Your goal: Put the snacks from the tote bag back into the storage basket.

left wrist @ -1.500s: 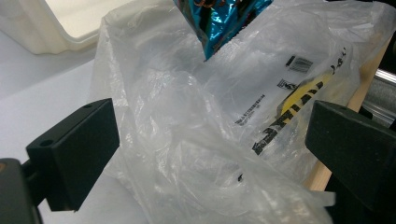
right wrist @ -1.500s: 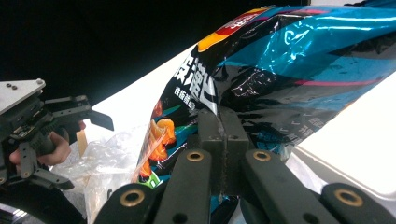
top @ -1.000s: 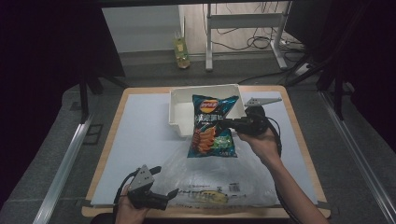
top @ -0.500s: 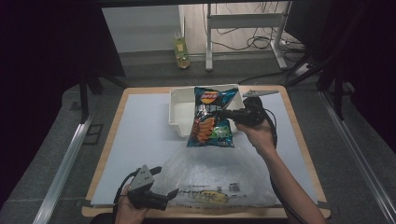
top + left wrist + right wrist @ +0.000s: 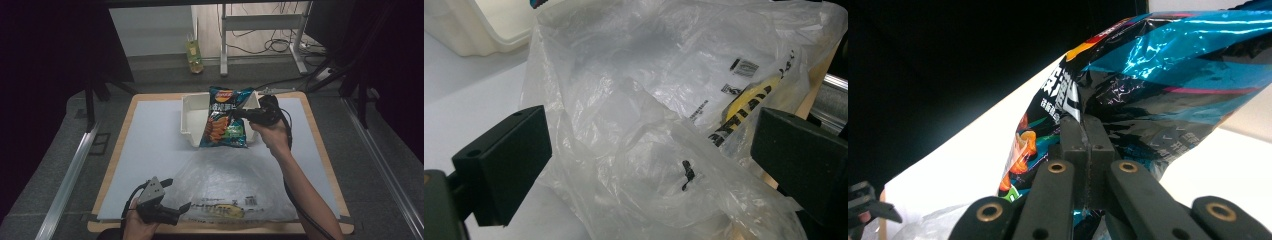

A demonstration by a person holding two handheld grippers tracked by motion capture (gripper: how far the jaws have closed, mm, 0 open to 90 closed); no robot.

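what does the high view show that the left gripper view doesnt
High view alone: the chip bag hanging from the shut right claw over the bin, the whole table, the person's right arm, a bottle on the floor beyond.

Left gripper view alone: close up, the left claw standing open with crumpled plastic between its jaws and no pad pressing on it, and fine print and a barcode on the plastic.

Both: the clear plastic bag with yellow and black print, and the white bin.
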